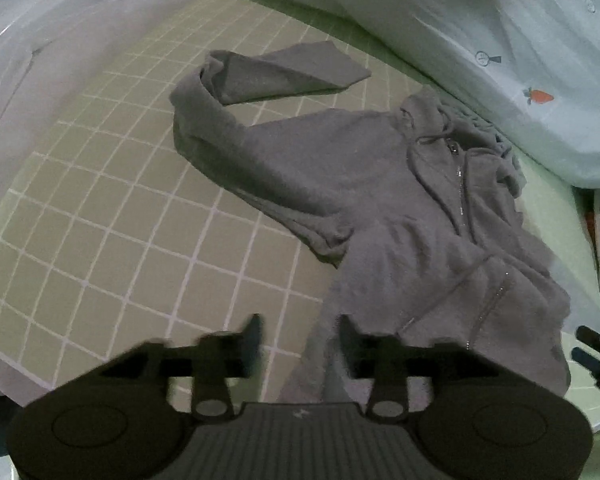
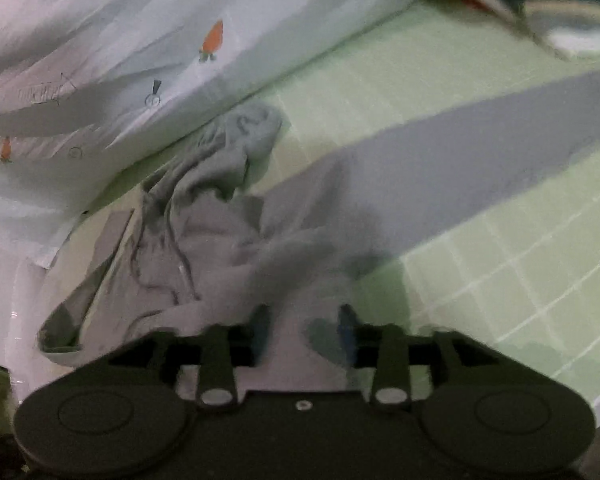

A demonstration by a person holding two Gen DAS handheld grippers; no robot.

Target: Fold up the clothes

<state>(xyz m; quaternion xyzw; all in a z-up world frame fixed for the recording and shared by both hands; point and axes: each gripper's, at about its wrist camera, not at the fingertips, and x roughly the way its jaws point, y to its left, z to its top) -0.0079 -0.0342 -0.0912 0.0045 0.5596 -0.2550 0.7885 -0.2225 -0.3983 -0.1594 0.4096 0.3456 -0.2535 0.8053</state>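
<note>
Both tongs stand released, jaws apart and holding nothing. Left tongs [image 1: 298,334] hover at the hem edge of the grey hoodie [image 1: 380,208], one finger over bare sheet and the other over cloth, which looks like a line-up for pinching the bottom corner. Right tongs [image 2: 303,328] hang low over the garment's body on the other side, fabric showing between the fingers; whether they touch it I cannot tell, as that view is blurred.

That hoodie lies face up on the green checked bed sheet [image 1: 100,220], spread but not yet folded. Its zipper [image 1: 460,184] runs down the middle, partly open near the neck, with a drawstring [image 1: 416,148] trailing beside it. Cloth around the waist is rumpled. Further off, one sleeve [image 1: 260,80] stretches out sideways and doubles back on itself at the cuff; the other sleeve [image 2: 480,152] reaches flat across the sheet. At the far end the hood [image 2: 244,136] bunches against a pale quilt printed with carrots [image 2: 140,40].
</note>
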